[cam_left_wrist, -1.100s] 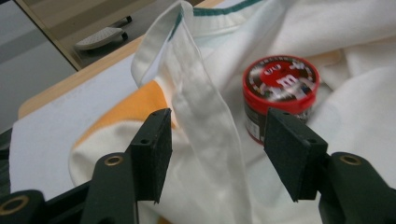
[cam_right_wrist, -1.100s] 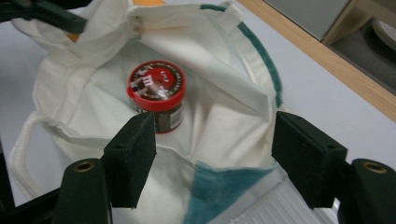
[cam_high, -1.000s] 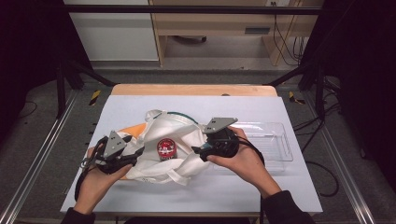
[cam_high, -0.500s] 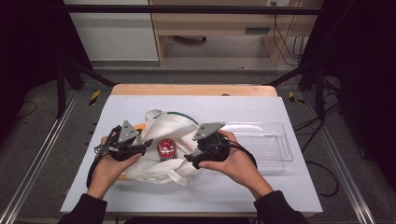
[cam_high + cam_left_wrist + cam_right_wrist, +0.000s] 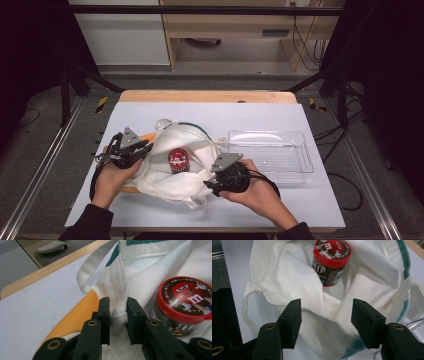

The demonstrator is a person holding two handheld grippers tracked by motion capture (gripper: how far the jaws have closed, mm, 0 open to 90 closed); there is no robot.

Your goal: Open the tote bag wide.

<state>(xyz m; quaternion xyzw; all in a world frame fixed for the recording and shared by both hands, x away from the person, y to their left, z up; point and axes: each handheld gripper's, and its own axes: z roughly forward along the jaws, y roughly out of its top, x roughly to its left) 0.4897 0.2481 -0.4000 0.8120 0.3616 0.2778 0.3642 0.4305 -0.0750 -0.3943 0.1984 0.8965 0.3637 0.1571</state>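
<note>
A: What's on the left?
B: The left gripper [image 5: 142,147] pinches a fold of the white cloth bag [image 5: 172,172], which lies near the table's [image 5: 260,112] front edge, left of middle.
A: Inside?
B: A red-lidded candy jar [image 5: 178,160].
A: And right?
B: The right gripper [image 5: 211,185] gapes wide over the bag's rim, holding nothing.

This looks like a lab: beyond the left gripper [image 5: 131,148] stand black metal frame bars [image 5: 200,9], loose black cables [image 5: 303,45] and a pale wooden bench [image 5: 225,30] on grey floor
</note>
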